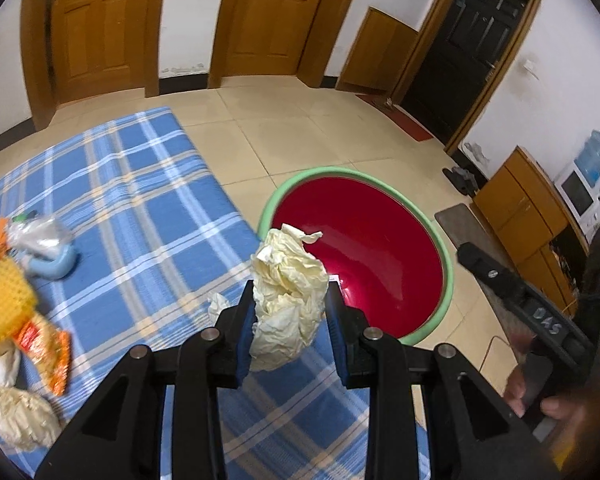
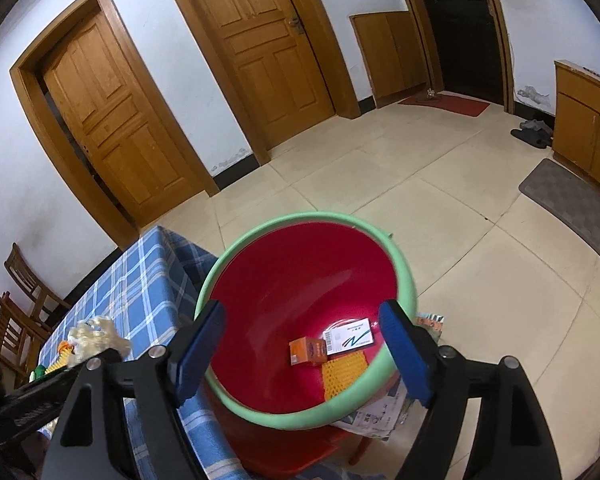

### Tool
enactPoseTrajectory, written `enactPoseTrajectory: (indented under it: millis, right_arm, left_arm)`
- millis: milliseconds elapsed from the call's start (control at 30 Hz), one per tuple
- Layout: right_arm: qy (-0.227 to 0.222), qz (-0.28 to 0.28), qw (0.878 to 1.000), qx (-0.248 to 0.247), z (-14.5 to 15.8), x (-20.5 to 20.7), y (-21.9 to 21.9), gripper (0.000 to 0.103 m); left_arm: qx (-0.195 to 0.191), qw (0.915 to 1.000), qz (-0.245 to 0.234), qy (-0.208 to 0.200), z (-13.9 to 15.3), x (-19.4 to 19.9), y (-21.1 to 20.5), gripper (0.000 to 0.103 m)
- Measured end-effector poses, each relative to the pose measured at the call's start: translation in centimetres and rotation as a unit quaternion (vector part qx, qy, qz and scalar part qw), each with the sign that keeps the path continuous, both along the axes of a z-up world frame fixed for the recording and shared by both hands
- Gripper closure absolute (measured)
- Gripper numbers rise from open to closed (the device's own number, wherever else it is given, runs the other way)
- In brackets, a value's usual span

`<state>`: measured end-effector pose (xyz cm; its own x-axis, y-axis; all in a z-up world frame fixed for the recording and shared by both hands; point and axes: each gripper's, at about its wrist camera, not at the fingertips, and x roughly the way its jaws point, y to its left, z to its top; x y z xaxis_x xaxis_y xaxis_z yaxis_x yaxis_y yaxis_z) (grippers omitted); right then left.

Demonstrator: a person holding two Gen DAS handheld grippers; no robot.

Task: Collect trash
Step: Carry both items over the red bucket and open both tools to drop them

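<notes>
Beside counter edge: left hand-held gripper (image 1: pixel 290 316) clamped on paper wad (image 1: pixel 288 300), bin (image 1: pixel 446 276) just ahead-right; right hand-held gripper (image 2: pixel 302 354) spread empty above bin.

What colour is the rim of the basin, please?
Light green, around a red inside; the basin rim shows best in the right wrist view.

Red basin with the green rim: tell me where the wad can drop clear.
The red basin is bare across its far and left floor. Crowded near side: orange box, white card, yellow mesh. The left gripper holds the crumpled cream paper wad.
</notes>
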<state>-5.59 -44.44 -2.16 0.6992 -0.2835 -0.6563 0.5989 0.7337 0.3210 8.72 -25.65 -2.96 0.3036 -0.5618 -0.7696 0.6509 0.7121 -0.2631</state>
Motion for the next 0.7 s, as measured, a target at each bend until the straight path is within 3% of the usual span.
enactPoseTrajectory:
  millis: [300,467,700]
  right_arm:
    - [-0.012,-0.029,1.0,0.002,0.4,-1.7,-2.1,0.02]
    - [-0.014,-0.033,0.999,0.008,0.2,-1.9,-2.6,0.019]
    - [-0.015,-0.038,0.999,0.009,0.1,-2.0,-2.7,0.015]
  left_arm:
    - [0.024,0.9992,-0.029,-0.017,-1.1,0.5,-4.2,0.072]
    - [0.042,0.9982,-0.032,-0.027,-1.5,0.5,-5.8,0.058]
    - [0.044,0.9985,-0.027,-0.016,-1.8,0.3,-6.3,0.057]
